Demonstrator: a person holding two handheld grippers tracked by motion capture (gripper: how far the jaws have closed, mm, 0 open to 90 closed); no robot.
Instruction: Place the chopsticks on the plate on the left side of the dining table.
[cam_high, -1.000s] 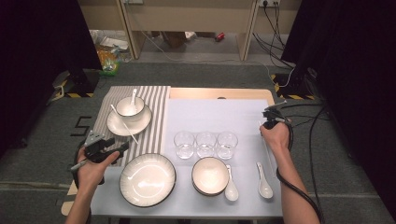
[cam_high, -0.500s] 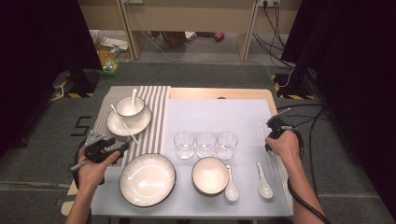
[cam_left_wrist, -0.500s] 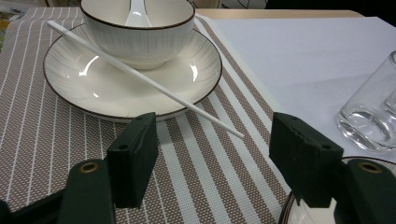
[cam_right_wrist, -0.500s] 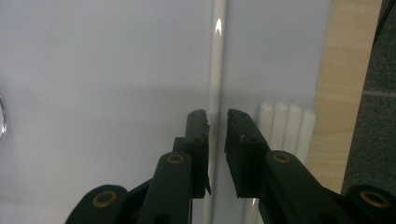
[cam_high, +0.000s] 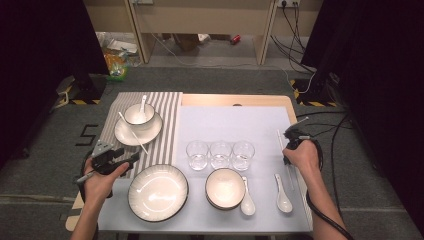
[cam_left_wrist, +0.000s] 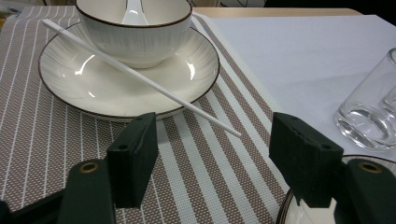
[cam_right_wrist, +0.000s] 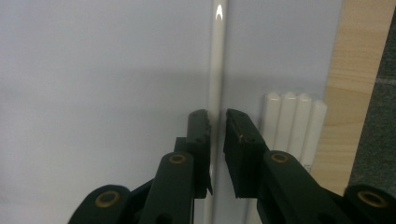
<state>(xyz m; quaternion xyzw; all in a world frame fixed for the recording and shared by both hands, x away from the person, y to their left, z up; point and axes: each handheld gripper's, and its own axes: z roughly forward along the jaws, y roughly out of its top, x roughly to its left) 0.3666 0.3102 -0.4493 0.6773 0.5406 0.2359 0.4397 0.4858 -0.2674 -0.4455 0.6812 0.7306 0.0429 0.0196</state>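
Note:
My right gripper (cam_high: 291, 136) points down at the right side of the pale mat (cam_high: 230, 125). In the right gripper view its jaws (cam_right_wrist: 217, 116) have just closed a little and now sit tight on either side of a white chopstick (cam_right_wrist: 217, 56) lying on the mat; the same chopstick (cam_high: 287, 172) runs toward me past the hand. My left gripper (cam_high: 131, 158) hovers open over the striped placemat (cam_high: 167, 107). Nothing sits between its jaws (cam_left_wrist: 212, 154). Beyond them a second chopstick (cam_left_wrist: 140, 77) rests across a saucer (cam_left_wrist: 93, 88) that holds a bowl (cam_left_wrist: 135, 35) with a spoon in it.
Three glasses (cam_high: 220, 154) stand in a row mid-table. Nearer me are a large plate (cam_high: 157, 192), a bowl (cam_high: 225, 187) and two spoons (cam_high: 282, 192). Several white sticks (cam_right_wrist: 292, 126) lie side by side at the mat's edge, against the wooden table border (cam_right_wrist: 355, 70).
The right hand and its gripper have shifted a little to the right and toward me, onto the chopstick at the mat's right side. The left hand has stayed put.

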